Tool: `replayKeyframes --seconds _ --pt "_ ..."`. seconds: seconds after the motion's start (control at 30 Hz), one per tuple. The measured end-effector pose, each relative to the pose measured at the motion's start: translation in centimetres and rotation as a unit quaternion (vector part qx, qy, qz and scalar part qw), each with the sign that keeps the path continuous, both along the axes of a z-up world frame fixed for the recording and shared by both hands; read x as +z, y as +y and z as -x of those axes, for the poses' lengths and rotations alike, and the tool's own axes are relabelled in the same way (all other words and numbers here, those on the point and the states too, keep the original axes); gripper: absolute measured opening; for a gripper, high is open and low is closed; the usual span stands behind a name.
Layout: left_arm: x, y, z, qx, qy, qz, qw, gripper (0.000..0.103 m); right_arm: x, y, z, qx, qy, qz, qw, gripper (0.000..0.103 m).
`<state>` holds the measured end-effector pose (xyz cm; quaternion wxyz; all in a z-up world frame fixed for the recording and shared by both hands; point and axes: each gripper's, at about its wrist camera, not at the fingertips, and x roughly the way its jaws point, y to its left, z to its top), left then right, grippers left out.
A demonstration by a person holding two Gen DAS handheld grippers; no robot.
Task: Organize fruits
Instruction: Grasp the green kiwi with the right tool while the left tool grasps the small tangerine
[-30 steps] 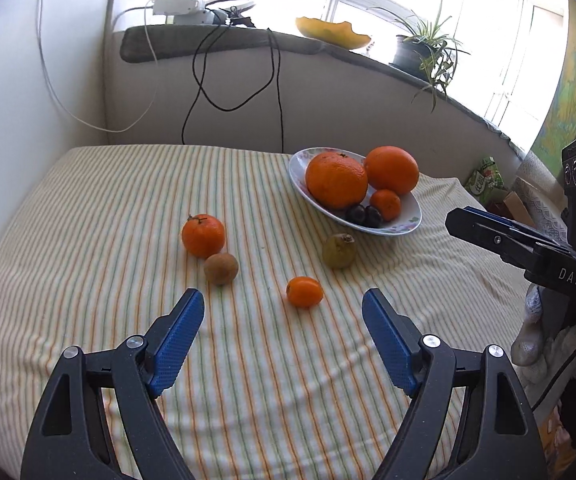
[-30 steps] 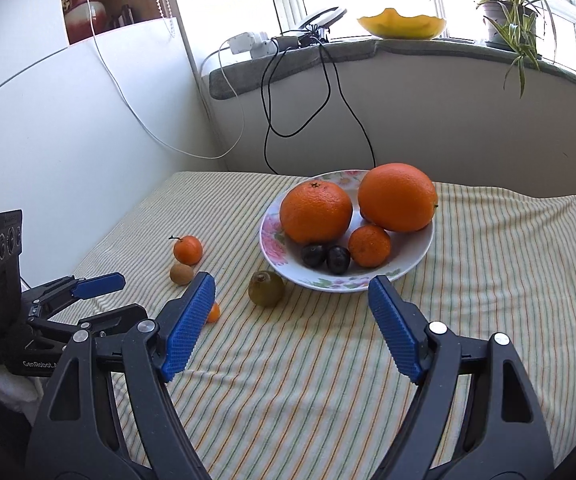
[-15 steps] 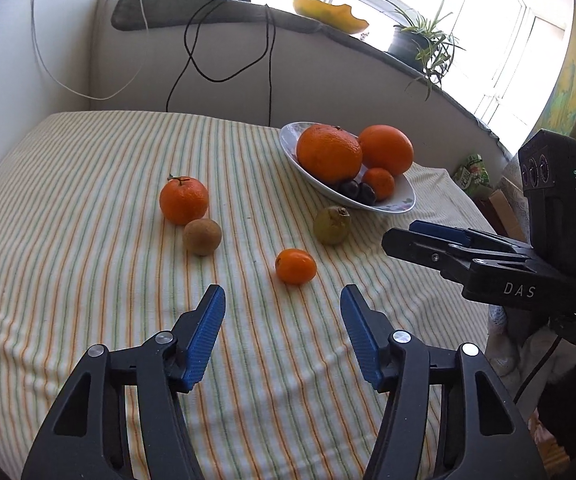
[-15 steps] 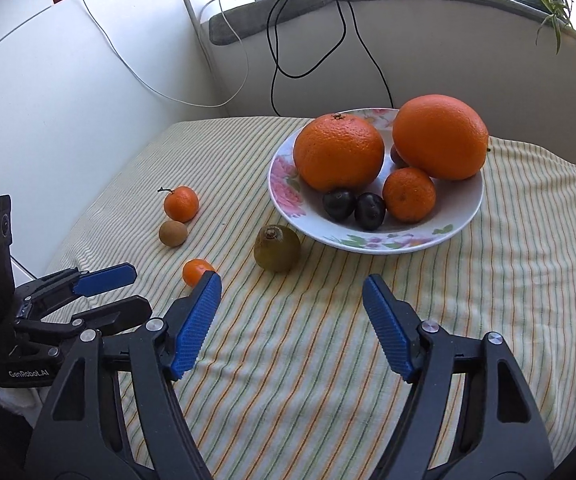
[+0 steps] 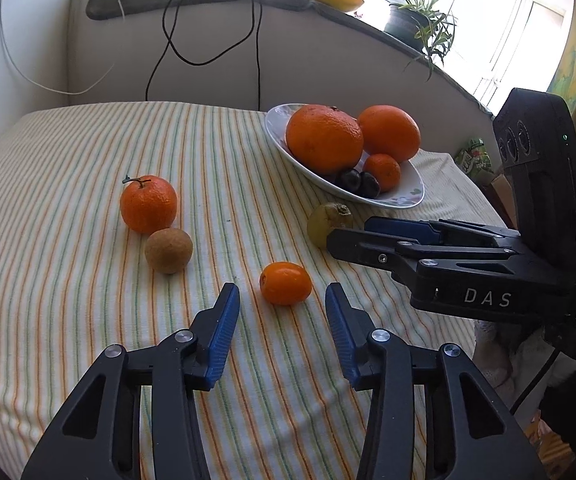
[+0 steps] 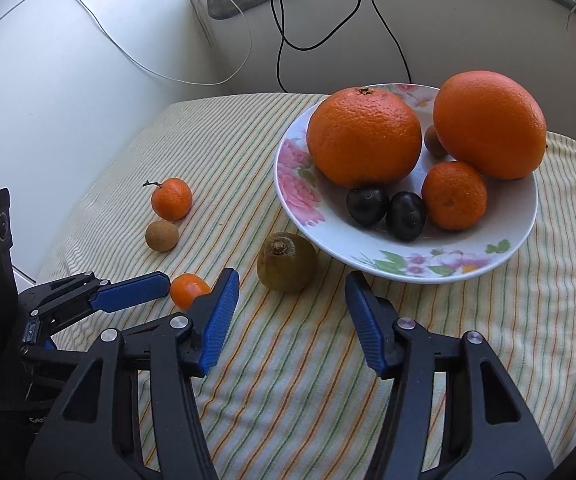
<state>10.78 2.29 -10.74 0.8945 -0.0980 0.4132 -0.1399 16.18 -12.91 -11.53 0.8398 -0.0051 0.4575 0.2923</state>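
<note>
Light source: daylight is coming through the window (image 5: 520, 20) behind the sill, blowing out to white.
Glare: highlights are shining on the plums (image 6: 384, 210).
Shadows: soft ones are falling toward the striped cloth's (image 5: 68, 200) near edge.
Distortion: fisheye is bending the frame edges; corners are vignetting black.
Focus: staying sharp throughout.

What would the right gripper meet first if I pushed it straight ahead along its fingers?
Most likely the green-brown fruit on the striped cloth: it lies just ahead of the open right gripper, roughly centred between the fingers. The flowered plate sits right behind it. Height above the cloth is hard to judge.
</note>
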Motion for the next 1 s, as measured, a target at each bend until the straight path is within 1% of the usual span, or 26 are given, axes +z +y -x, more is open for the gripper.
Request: replayKeyframes --seconds 0.1,0.2,0.3,0.37,0.47,0.5,0.63,0.8,1.0 --pt "-0.1 -0.2 -0.3 -0.005 0.001 -0.002 1.0000 0.041 -0.2 0.3 -0.3 0.001 0.005 0.000 1.000 0.055" --pt "-0.1 -0.5 -0.5 -0.010 0.001 -0.008 0.9999 0.038 -0.3 0.6 -0.7 -0.001 0.008 0.003 1.000 0.053" --pt "-0.3 -0.7 -0.8 -0.012 0.004 -0.013 0.9998 0.035 -0.5 0.7 -1.0 -0.004 0.009 0.005 1.000 0.049" --pt "-0.4 -0.7 -0.9 -0.012 0.004 -0.014 0.9998 0.031 -0.5 0.9 -1.2 -0.005 0.008 0.006 1.000 0.047" --pt "-0.5 -0.5 -1.0 -0.011 0.005 -0.013 0.9998 0.027 -0.5 1.4 -1.6 -0.001 0.009 0.005 1.000 0.039" --pt "-0.5 -0.5 -1.0 -0.011 0.005 -0.012 0.9999 0.027 -0.5 1.6 -1.7 0.003 0.012 0.002 1.000 0.033" --pt "-0.5 -0.6 -0.9 -0.012 0.004 -0.012 0.9999 0.027 -0.5 2.0 -1.5 0.004 0.002 0.013 1.000 0.032" --pt "-0.2 -0.6 -0.7 -0.012 0.002 -0.007 0.9999 0.027 -0.2 1.6 -1.0 0.004 0.007 0.000 1.000 0.032" --pt "0.8 -0.5 -0.3 -0.013 -0.008 0.000 0.9999 0.027 0.7 0.2 0.4 0.005 0.002 -0.017 1.000 0.032"
